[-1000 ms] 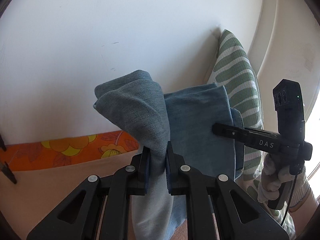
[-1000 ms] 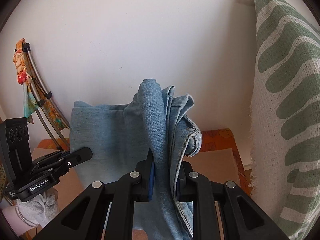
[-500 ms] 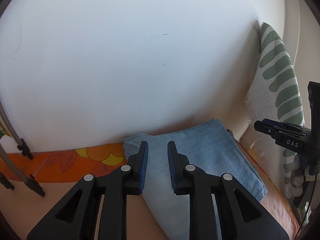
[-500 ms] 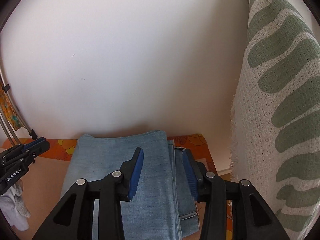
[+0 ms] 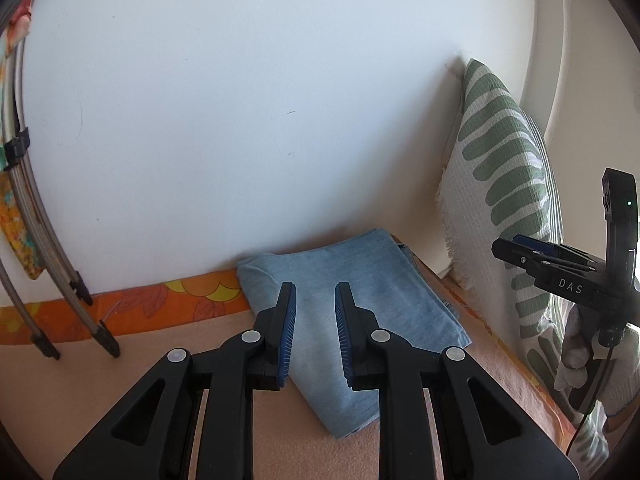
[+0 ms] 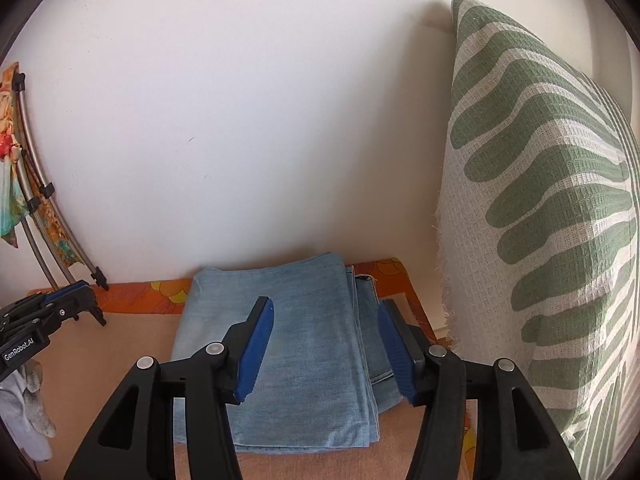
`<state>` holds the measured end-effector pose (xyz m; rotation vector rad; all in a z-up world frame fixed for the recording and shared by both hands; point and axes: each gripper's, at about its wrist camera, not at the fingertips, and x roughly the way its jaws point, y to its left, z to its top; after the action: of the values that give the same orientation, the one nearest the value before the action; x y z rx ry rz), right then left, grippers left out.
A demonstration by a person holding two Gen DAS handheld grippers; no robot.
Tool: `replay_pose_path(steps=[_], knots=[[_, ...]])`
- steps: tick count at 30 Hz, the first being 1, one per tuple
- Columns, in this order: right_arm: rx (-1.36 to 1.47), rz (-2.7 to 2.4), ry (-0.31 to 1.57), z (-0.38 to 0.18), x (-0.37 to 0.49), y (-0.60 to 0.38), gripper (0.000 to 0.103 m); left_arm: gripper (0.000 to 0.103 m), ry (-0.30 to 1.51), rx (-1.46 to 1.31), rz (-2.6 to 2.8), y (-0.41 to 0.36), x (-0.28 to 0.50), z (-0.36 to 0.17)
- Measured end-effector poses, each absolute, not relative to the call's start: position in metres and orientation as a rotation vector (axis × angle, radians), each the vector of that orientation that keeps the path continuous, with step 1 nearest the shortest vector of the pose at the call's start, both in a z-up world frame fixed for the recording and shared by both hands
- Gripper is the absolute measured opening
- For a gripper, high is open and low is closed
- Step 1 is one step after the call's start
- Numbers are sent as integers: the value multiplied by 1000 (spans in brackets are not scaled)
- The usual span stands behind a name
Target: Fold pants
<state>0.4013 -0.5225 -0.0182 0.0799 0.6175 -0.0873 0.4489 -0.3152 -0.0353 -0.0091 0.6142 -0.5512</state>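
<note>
The light blue denim pants (image 5: 352, 300) lie folded flat in a rectangular stack on the peach-coloured surface, against the white wall; in the right wrist view the pants (image 6: 304, 320) show stacked layers along their right edge. My left gripper (image 5: 315, 300) is open and empty, held above the near left part of the stack. My right gripper (image 6: 326, 320) is open wide and empty, above the stack's right side. The right gripper also shows at the right of the left wrist view (image 5: 560, 272), and the left gripper at the left of the right wrist view (image 6: 44, 320).
A green-and-white patterned pillow (image 6: 540, 220) stands upright just right of the pants. An orange floral border (image 5: 160, 304) runs along the wall. Curved metal rods with colourful cloth (image 5: 36, 260) lean at the left. The peach surface (image 5: 120, 356) extends left of the stack.
One second ago both grippers were shut on the lifted pants. They have let go; the pants now lie folded flat, and both grippers have drawn back, open.
</note>
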Motion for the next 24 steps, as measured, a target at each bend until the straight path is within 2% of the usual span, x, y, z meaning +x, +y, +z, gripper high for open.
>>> replay_pose_path(steps=[5, 10, 11, 13, 14, 18, 21, 24], knots=[[59, -99, 592, 9, 348, -508, 67, 18, 613, -1, -582, -301, 406, -14], [-3, -83, 535, 42, 286, -478, 79, 18, 587, 3, -618, -283, 355, 8], [-8, -73, 522, 47, 273, -471, 81, 21, 575, 11, -624, -279, 343, 13], [-15, -69, 501, 57, 246, -458, 84, 39, 547, 15, -643, -271, 318, 20], [-20, -68, 490, 62, 233, -452, 85, 51, 531, 16, -651, -266, 306, 24], [-51, -73, 465, 72, 187, -428, 91, 56, 510, 30, -684, -252, 266, 34], [-78, -85, 429, 76, 155, -411, 100, 70, 504, 19, -702, -237, 239, 37], [-66, -79, 408, 77, 122, -397, 103, 73, 499, 10, -708, -220, 216, 39]])
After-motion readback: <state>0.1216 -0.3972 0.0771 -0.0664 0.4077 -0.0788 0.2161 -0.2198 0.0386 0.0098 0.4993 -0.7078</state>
